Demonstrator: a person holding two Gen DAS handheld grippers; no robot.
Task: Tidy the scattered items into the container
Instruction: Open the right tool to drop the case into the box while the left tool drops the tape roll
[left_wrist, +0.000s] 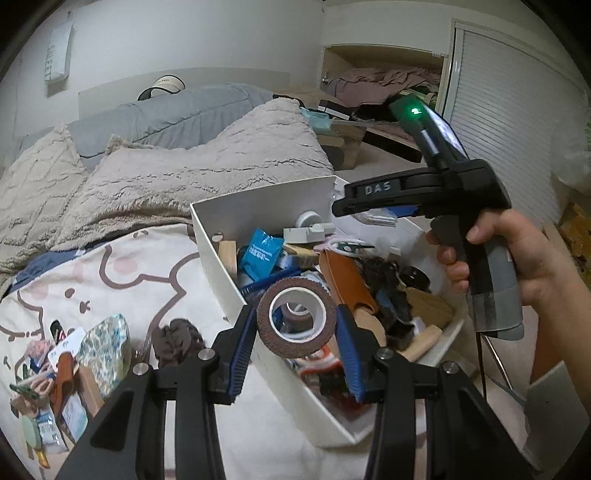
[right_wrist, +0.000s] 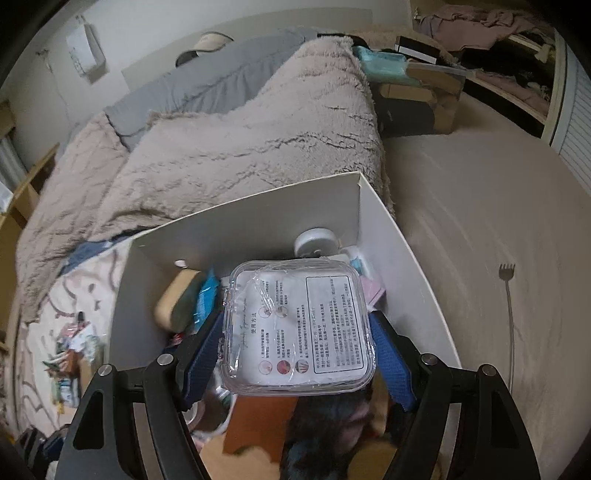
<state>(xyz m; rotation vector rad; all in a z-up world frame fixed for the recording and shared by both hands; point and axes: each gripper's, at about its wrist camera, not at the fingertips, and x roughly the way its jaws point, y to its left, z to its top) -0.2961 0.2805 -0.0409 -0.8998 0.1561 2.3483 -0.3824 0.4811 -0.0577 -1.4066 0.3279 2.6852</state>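
My left gripper (left_wrist: 295, 325) is shut on a brown tape roll (left_wrist: 296, 317) and holds it over the near rim of the white container (left_wrist: 221, 269), which is full of small items. My right gripper (right_wrist: 297, 328) is shut on a clear plastic case (right_wrist: 297, 325) with a printed label, held above the container (right_wrist: 255, 225). The right gripper also shows in the left wrist view (left_wrist: 338, 210), over the container's far side. Scattered items (left_wrist: 62, 369) lie in a pile on the bedsheet at the lower left, with a dark scrunchie (left_wrist: 177, 341) beside them.
A fluffy beige blanket (left_wrist: 184, 166) and grey pillows (left_wrist: 166, 114) lie behind the container. Beige carpet (right_wrist: 480, 221) lies to the right, with a back scratcher (right_wrist: 509, 314) on it. Boxes (right_wrist: 417, 99) stand at the bed's far corner.
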